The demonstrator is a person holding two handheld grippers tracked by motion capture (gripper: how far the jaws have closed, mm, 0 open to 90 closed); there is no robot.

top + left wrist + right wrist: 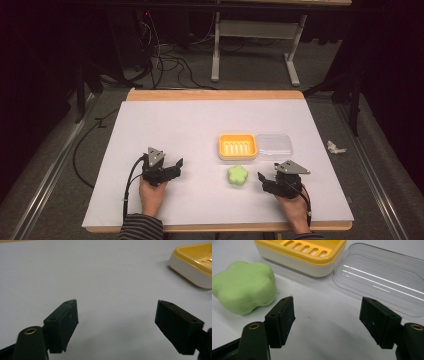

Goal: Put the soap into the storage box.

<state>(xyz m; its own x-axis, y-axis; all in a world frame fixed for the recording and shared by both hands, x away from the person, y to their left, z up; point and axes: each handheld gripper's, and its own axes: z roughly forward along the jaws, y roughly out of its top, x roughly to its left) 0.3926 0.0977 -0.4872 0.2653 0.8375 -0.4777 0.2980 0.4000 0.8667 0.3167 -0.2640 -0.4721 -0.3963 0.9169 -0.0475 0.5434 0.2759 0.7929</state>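
Soap (238,175), green and flower-shaped, lies on the desk (165,125) just before the yellow dish (237,146); clear lid (273,145) beside the dish. Left claw (174,167) and right claw (263,180) both spread, empty. I judge the grasp not begun: my right claw must swing onto the soap.

The left gripper (116,315) hovers over the bare white table (100,272), its 2 black jaws spread wide with nothing between them. A corner of the yellow soap dish (193,263) sits at upper right, well apart.
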